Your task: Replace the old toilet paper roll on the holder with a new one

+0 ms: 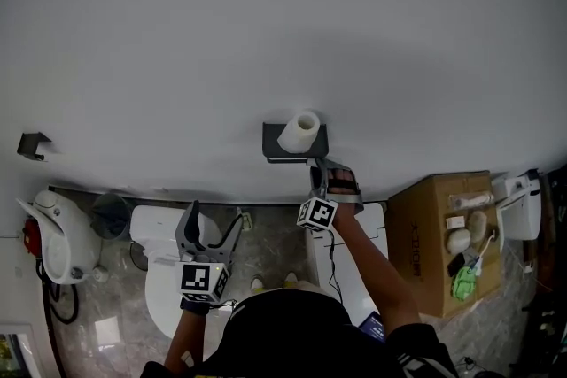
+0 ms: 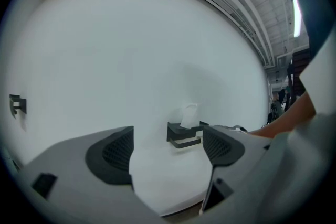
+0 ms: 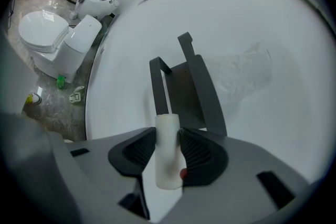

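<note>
The right gripper is clamped narrow on a slim white core, which stands upright between its pads just at the near end of the holder's bar; whether the core is clear of the bar I cannot tell. The left gripper is wide and empty, pointed at the holder from further off. I judge the step in hand to be taking off the old roll, of which only the core is left. The new roll stands on end on the holder's top shelf, not yet touched. The next move would call for putting the core aside, then lifting the new roll and turning it so its hole lines up with the bar. The holder hangs on a plain white wall, with a small black hook far to the left. Below are a grey marbled floor, a toilet and an open box.
</note>
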`<state>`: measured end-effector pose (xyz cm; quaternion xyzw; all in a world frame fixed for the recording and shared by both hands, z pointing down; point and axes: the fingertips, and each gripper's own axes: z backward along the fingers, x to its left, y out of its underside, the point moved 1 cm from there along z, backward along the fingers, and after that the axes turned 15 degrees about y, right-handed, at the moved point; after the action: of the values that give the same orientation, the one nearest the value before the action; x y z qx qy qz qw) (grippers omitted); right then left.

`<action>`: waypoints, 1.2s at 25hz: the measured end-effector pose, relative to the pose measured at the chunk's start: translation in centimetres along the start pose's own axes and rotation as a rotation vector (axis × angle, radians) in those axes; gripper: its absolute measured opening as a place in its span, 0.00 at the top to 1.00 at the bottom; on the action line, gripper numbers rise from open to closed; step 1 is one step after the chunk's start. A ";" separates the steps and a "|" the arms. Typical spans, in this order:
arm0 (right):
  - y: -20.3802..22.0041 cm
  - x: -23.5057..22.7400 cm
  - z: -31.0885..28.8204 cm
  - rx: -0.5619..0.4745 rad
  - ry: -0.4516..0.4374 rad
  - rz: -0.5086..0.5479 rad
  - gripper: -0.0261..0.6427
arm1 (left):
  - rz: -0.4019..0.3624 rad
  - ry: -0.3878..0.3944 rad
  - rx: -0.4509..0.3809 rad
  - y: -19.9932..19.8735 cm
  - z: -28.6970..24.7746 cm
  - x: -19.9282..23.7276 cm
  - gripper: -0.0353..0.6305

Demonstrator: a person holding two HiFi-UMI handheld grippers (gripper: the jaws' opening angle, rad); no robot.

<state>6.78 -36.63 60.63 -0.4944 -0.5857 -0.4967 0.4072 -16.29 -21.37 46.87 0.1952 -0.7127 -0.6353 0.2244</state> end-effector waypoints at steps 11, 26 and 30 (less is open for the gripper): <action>3.4 -1.3 1.1 0.078 0.012 -0.083 0.74 | -0.005 0.070 0.017 0.0 -2.1 -1.1 0.32; 4.4 -8.5 7.8 0.097 -0.031 -0.989 0.74 | -0.027 0.213 0.013 -2.3 -7.2 -3.4 0.32; 4.9 -12.7 10.4 0.030 -0.073 -1.350 0.74 | -0.044 0.246 0.013 -2.7 -8.1 -4.4 0.32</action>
<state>13.99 -28.49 47.36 -0.0309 -0.7864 -0.6169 -0.0054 -8.08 -25.87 44.65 0.2888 -0.6795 -0.6065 0.2950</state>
